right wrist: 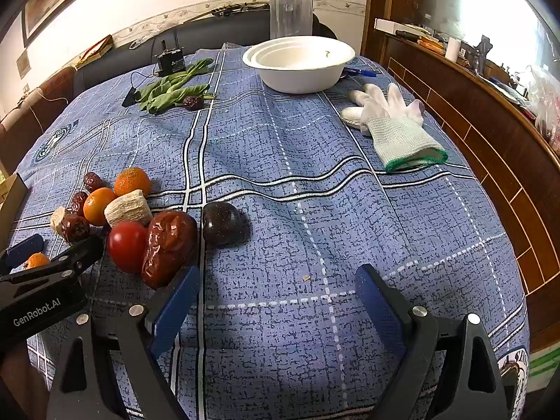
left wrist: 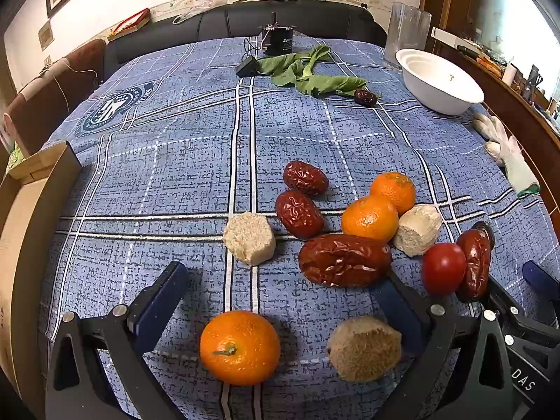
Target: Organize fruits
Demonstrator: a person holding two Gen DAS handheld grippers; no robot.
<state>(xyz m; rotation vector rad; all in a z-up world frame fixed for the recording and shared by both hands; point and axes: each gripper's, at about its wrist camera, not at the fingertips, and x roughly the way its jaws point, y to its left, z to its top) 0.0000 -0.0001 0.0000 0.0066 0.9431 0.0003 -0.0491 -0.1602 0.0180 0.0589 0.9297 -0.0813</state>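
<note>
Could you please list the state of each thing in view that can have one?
Left hand-held gripper: open, holding nothing.
Right hand-held gripper: open, holding nothing.
White bowl: upright, no fruit inside.
Glass jar: upright behind the bowl.
White glove: lying flat on the cloth.
Leafy greens: limp, lying flat.
Tomato: whole, touching a date.
Nearest orange: whole, unpeeled.
</note>
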